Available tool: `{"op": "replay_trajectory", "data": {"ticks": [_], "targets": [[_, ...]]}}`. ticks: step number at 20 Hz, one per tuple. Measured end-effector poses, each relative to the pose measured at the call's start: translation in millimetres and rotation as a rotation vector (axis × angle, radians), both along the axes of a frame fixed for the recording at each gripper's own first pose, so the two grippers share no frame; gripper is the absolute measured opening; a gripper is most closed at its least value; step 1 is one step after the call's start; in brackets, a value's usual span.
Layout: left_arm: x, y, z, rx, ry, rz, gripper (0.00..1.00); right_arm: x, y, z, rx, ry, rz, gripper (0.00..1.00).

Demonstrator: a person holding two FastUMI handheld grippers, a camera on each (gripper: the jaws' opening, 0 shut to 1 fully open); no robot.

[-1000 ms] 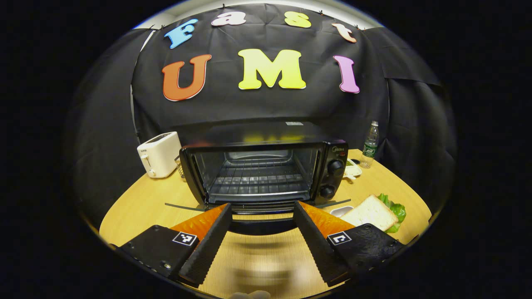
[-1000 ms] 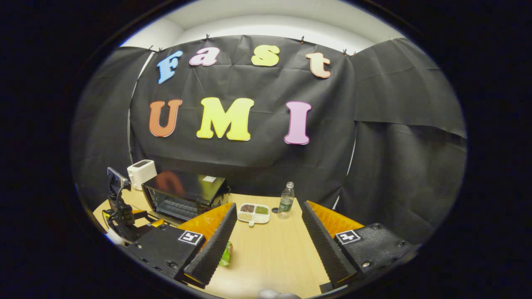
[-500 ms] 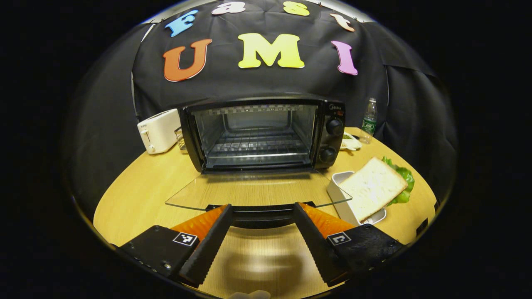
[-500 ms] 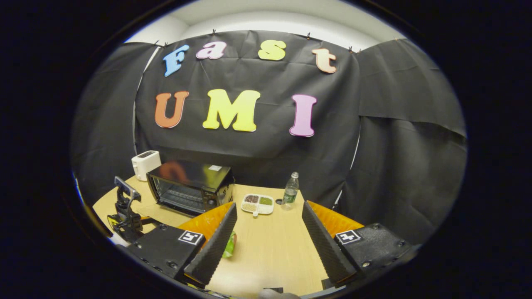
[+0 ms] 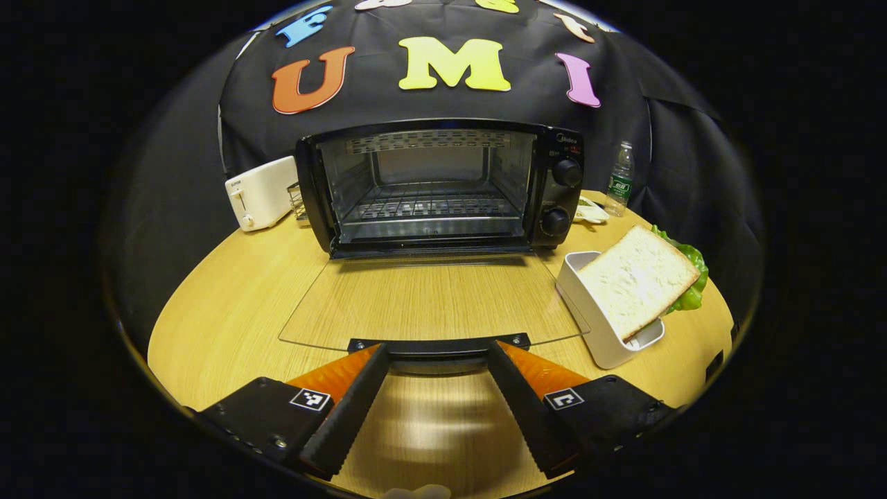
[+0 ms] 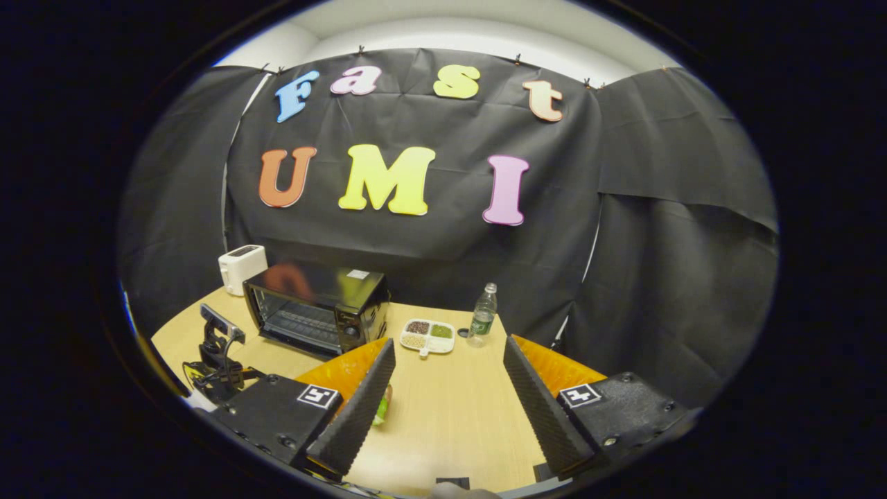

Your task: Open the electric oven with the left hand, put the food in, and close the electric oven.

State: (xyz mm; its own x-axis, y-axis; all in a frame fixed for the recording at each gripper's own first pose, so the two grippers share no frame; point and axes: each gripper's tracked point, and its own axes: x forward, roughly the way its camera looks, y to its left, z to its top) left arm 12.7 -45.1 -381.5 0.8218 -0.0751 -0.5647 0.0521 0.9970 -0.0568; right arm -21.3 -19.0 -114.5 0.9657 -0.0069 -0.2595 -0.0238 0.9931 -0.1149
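The black electric oven stands open, its wire rack bare. Its glass door lies flat toward me, and the door's black handle sits between the tips of my left gripper, which is open and not pressing on it. A sandwich of white bread and lettuce leans in a white tray right of the door. My right gripper hangs open over the table with nothing between its fingers. In the right gripper view the oven is at far left with the left gripper before it.
A white toaster stands left of the oven. A water bottle and a divided snack plate are behind on the right. The round wooden table ends close behind my left gripper.
The oven door has swung from half lowered to fully flat as my left gripper came down and back with the handle. My right gripper has only drifted slightly.
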Motion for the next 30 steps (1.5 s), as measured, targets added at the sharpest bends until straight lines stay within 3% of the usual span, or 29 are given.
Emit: {"op": "replay_trajectory", "data": {"ticks": [7,16,18,19,24,26,30], "targets": [[-8.4,32.6,71.7,0.018,-0.13,0.046,0.96,-0.3,7.6,-22.0,0.02,0.048,0.033,0.96],[-50.0,62.4,216.6,0.015,-0.385,0.116,0.96,0.5,41.0,-117.2,0.088,0.235,0.116,0.96],[-61.7,65.8,238.9,0.025,-0.427,0.122,0.96,5.0,51.4,-135.6,0.087,0.27,0.144,1.0],[-68.0,67.7,248.3,0.028,-0.442,0.125,0.95,8.3,56.3,-143.3,0.089,0.282,0.159,0.96],[-88.2,69.5,277.3,0.026,-0.479,0.147,0.95,30.1,79.5,-183.5,0.151,0.393,0.242,0.96],[-93.8,70.0,282.4,0.03,-0.481,0.165,0.95,45.9,84.8,-195.8,0.189,0.435,0.261,1.0],[-100.7,67.6,285.2,0.042,-0.472,0.194,0.95,73.0,90.6,-221.9,0.251,0.523,0.292,0.91]]}}
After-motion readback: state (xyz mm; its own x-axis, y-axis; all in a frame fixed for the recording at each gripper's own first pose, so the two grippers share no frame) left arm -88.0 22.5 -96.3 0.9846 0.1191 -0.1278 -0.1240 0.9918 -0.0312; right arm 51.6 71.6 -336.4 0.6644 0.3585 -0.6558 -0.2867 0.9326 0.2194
